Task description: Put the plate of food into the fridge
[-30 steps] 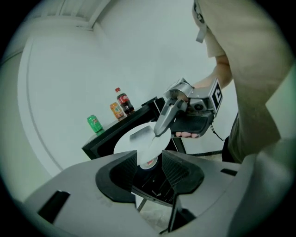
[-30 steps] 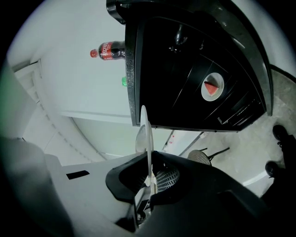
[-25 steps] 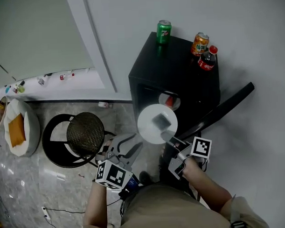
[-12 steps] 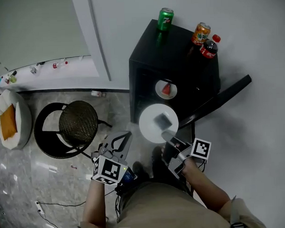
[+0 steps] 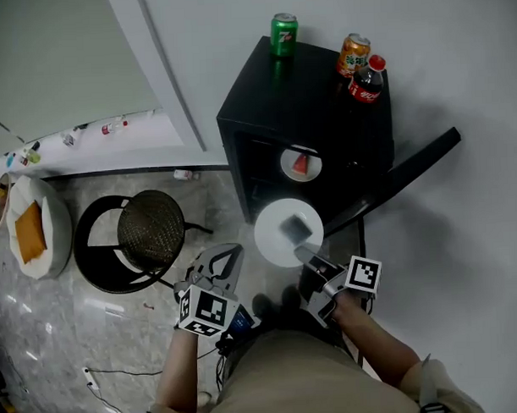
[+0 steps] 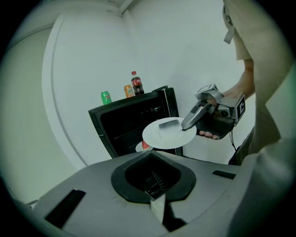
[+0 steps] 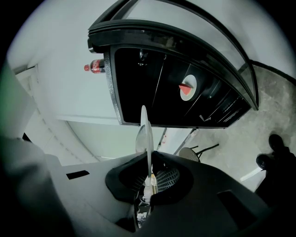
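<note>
A: So where is the plate sitting?
B: Right gripper is pinching its near rim, holding it flat just before the open fridge, cavity lying straight ahead.
A: And the left gripper?
B: Hanging pressed together, empty, beside it.

We read nothing: labels on the green can, orange can and bottle atop the far fridge were too small.

The black fridge stands open at twelve o'clock of the white plate, its door swung out at two o'clock, a small dish taking up room inside, a round stool standing at nine o'clock.
</note>
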`<state>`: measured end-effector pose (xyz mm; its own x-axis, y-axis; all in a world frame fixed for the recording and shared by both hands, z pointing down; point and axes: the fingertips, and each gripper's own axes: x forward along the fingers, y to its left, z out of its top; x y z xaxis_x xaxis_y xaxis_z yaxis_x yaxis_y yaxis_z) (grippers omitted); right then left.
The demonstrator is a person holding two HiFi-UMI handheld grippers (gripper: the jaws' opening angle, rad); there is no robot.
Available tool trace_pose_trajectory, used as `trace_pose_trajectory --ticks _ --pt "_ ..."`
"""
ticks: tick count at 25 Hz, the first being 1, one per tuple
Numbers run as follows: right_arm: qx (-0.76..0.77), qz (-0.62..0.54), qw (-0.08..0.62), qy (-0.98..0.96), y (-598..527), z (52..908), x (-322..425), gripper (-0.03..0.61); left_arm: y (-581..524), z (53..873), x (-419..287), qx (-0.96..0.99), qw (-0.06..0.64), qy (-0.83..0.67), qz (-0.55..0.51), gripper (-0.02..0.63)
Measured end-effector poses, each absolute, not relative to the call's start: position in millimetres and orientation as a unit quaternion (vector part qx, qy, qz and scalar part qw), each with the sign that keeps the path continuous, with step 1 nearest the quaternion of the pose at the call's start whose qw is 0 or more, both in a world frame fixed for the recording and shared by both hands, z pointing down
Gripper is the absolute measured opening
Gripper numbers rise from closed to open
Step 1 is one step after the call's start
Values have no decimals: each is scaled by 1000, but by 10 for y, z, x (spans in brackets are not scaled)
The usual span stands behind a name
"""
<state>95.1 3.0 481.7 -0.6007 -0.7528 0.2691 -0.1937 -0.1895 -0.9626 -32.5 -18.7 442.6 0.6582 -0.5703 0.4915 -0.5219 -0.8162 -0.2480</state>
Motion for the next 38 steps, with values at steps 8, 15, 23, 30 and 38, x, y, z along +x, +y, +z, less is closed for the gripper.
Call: trace_pose_trajectory --ticks 8,15,23,30,38 --pt "-366 -691 199 591 -50 4998 1251 29 -328 4472 37 -892 37 316 -321 8" --pt "-336 -691 186 613 -91 5094 1341 29 -301 4548 111 -875 26 340 -343 8" --pt "-328 -689 159 627 -176 5149 1260 29 -397 4636 -38 -868 8 362 -340 8" --pt "-344 -688 173 616 -259 5259 1109 29 -548 4826 -160 -880 -1 339 -332 8" --pt "-379 -682 215 588 -426 5610 784 29 -713 5126 -538 -896 -15 292 -335 8"
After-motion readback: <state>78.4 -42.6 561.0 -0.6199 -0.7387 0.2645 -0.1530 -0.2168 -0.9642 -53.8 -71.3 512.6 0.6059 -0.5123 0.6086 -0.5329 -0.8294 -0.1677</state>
